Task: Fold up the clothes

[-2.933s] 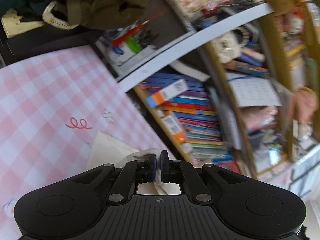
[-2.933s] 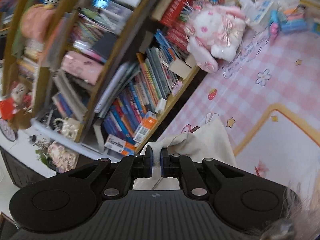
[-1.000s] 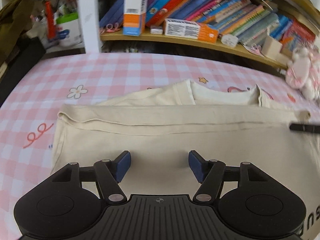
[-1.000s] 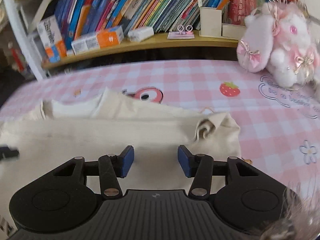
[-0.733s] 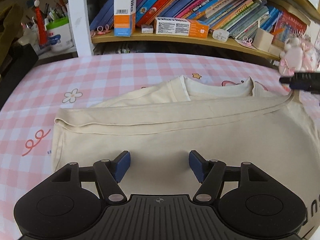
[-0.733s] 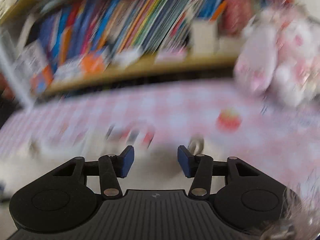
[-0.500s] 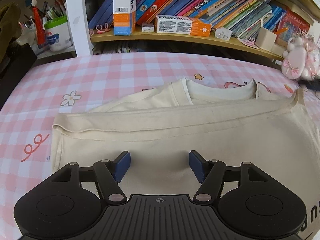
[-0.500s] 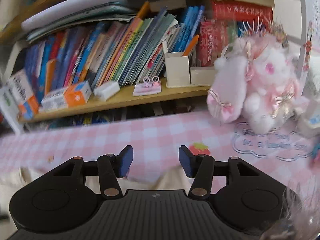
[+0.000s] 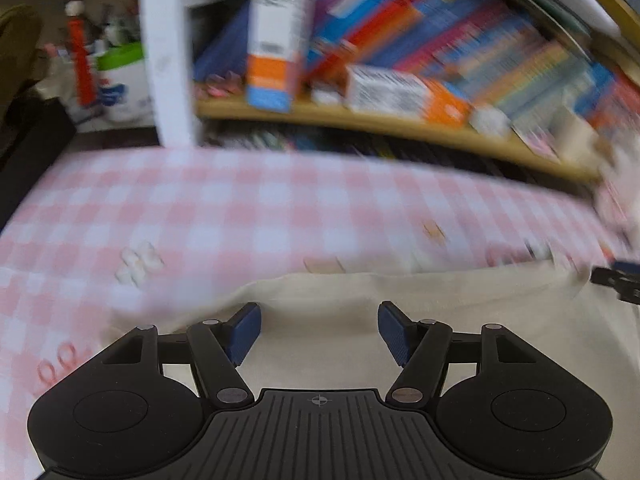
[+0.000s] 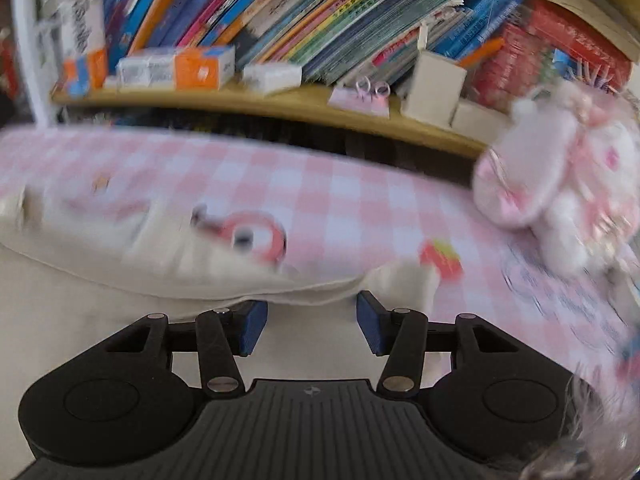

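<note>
Shirt (image 9: 320,344) cream, spread flat on pink-checked cloth (image 9: 224,216).

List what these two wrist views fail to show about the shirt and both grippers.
- Cream shirt, left wrist view: near part hidden behind the left gripper body; far edge smeared by motion blur.
- Shirt, right wrist view: left part cut off by the frame; folded edge blurred.
- Right gripper: open, but contact with the cloth unclear.
- Book titles on the shelf: blurred.

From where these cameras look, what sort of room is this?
Probably a child's bedroom or study at home: a shelf crammed with colourful books, a pink plush toy, and a pink checked cloth with a cream garment on it.
</note>
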The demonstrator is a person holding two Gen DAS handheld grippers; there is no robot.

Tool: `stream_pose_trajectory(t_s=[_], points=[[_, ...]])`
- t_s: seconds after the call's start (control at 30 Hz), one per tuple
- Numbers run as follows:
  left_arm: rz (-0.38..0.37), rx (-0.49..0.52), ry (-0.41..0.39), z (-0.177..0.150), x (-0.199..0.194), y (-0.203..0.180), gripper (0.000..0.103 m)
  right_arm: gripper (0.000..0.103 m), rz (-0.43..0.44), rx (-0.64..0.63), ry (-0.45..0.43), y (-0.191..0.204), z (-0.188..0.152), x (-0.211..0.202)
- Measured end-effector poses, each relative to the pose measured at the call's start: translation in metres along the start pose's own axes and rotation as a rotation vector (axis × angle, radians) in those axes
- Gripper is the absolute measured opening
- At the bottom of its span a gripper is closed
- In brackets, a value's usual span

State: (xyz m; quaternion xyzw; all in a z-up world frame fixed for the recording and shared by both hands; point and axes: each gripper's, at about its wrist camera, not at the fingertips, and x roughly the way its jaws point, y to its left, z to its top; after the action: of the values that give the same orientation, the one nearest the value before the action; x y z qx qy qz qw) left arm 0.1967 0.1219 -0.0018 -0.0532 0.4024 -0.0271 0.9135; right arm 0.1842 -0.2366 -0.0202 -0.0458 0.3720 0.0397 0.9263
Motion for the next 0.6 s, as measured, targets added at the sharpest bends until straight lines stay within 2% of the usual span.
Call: stream_pose_trajectory(t_s=[0.07, 0.13, 0.2, 0.3, 0.37, 0.4, 0.47, 0.5, 0.6], points=[[0.013, -0.059, -0.044, 0.010, -0.007, 0.011, 0.065, 0.047, -0.041, 0.081, -0.032, -0.011, 0.016, 0.000], [-0.010, -0.055, -0.062, 0.010, -0.019, 0.016, 0.065, 0.048, -0.048, 0.118, -0.059, -0.020, 0.023, -0.006], [-0.031, -0.001, -0.060, 0.001, -0.030, 0.014, 0.065, 0.048, -0.037, 0.099, -0.063, -0.023, 0.018, -0.017], [-0.150, 0.120, -0.054, -0.023, -0.049, 0.001, 0.064, 0.048, -0.027, 0.069, -0.055, -0.021, 0.000, -0.034], [-0.185, 0.218, 0.006, -0.041, -0.047, -0.014, 0.064, 0.048, -0.005, 0.075, -0.055, -0.018, -0.013, -0.046], [-0.183, 0.258, 0.035, -0.050, -0.042, -0.023, 0.063, 0.048, 0.011, 0.079, -0.049, -0.015, -0.020, -0.049], [-0.167, 0.280, 0.081, -0.059, -0.030, -0.035, 0.044, 0.048, 0.028, 0.063, -0.037, -0.004, -0.030, -0.055], [-0.152, 0.270, 0.100, -0.062, -0.022, -0.041, 0.042, 0.048, 0.031, 0.049, -0.036, 0.003, -0.036, -0.058], [-0.108, 0.263, 0.074, -0.063, -0.014, -0.055, 0.041, 0.048, 0.043, 0.006, -0.031, 0.024, -0.050, -0.065]])
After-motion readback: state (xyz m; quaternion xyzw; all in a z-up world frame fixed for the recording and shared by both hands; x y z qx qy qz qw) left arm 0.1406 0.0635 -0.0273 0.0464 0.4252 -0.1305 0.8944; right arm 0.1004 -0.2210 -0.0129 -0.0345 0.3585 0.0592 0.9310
